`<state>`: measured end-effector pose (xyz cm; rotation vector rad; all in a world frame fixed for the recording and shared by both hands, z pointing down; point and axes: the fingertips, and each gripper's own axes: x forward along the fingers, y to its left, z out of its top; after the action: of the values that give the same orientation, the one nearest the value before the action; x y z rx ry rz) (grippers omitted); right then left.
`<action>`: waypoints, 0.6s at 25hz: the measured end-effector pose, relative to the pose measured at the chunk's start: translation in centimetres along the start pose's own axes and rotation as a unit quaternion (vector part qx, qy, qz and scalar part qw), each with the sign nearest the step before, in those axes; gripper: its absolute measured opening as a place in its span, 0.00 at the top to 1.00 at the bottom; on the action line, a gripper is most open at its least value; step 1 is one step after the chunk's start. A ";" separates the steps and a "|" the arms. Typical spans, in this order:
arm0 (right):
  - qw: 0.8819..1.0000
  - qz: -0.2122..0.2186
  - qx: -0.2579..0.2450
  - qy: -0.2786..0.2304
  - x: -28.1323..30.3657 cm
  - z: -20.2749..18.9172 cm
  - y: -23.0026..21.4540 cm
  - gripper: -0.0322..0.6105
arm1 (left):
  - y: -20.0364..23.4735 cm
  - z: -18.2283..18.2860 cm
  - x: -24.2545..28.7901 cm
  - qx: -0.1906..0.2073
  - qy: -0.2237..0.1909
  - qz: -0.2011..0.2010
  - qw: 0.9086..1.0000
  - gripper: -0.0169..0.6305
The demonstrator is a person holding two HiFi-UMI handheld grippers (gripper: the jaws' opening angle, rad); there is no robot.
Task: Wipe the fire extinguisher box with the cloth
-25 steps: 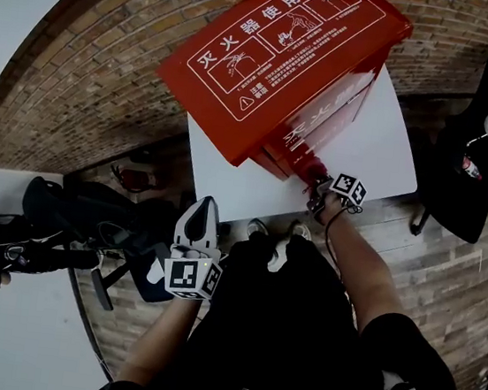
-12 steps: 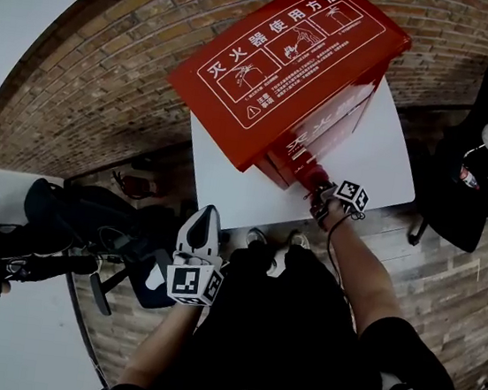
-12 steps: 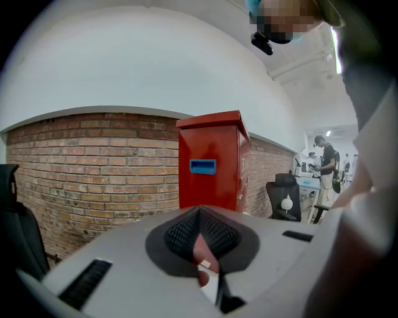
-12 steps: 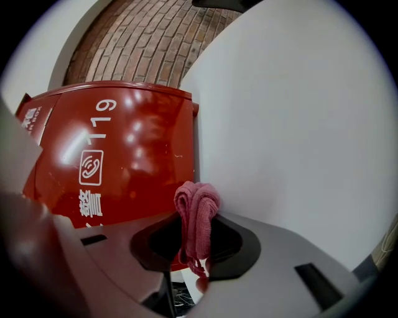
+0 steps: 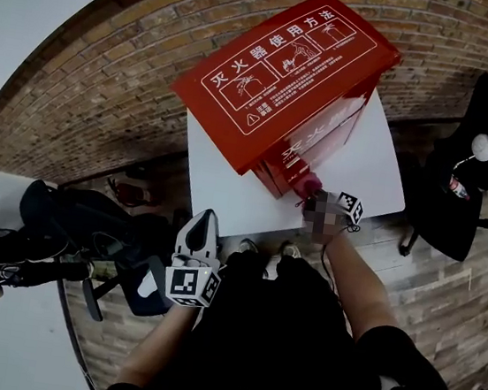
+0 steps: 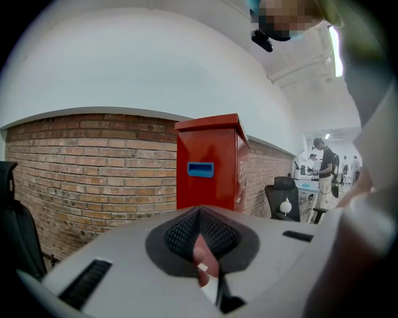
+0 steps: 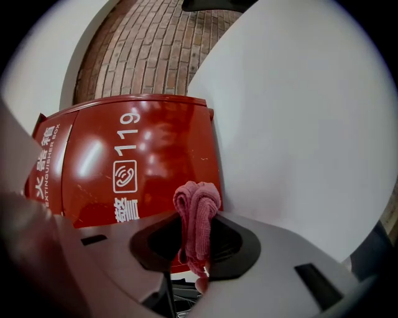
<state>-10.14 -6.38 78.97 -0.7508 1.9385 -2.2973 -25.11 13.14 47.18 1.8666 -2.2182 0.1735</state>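
The fire extinguisher box [image 5: 287, 70] is standing on a white slab [image 5: 226, 192], with a brick wall [image 5: 107, 82] behind the box. Bare slab is lying open in front of the box and along its right side. The right gripper [image 7: 196, 243] is pinching a bunched pink cloth [image 7: 198, 214] at the box's lower front face — contact uncertain. The left gripper [image 5: 202, 222] is hanging well short of the box — jaws pressed together, empty.

Fire extinguisher box [image 5: 278, 69] on platform [image 5: 218, 186] (brick wall [image 5: 109, 65] behind)
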 end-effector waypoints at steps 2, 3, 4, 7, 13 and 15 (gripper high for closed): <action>1.000 0.009 0.001 0.000 -0.3 -0.1 0.7 0.79 | -0.2 0.1 0.1 0.000 -0.002 -0.002 1.000 0.93; 1.000 0.013 0.001 0.000 -0.4 -0.1 1.1 0.79 | -0.4 0.1 0.1 0.000 -0.003 -0.003 1.000 0.93; 1.000 0.016 0.001 -0.001 -0.5 -0.1 1.4 0.79 | -0.5 0.1 0.1 0.000 -0.003 -0.005 1.000 0.93; 1.000 0.024 0.002 -0.003 -0.8 -0.1 2.4 0.79 | -0.8 0.1 0.2 0.000 -0.004 -0.009 1.000 0.93; 0.999 0.038 0.001 -0.001 -1.3 -0.4 4.0 0.79 | -1.0 0.2 0.3 -0.001 -0.005 -0.013 1.000 0.93; 0.999 0.041 0.000 0.000 -1.5 -0.4 4.6 0.79 | -1.1 0.2 0.3 -0.002 -0.005 -0.014 1.000 0.93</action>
<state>-10.19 -6.46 74.13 -0.6594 1.9301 -2.2509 -24.11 12.59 47.05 1.9004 -2.1962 0.1547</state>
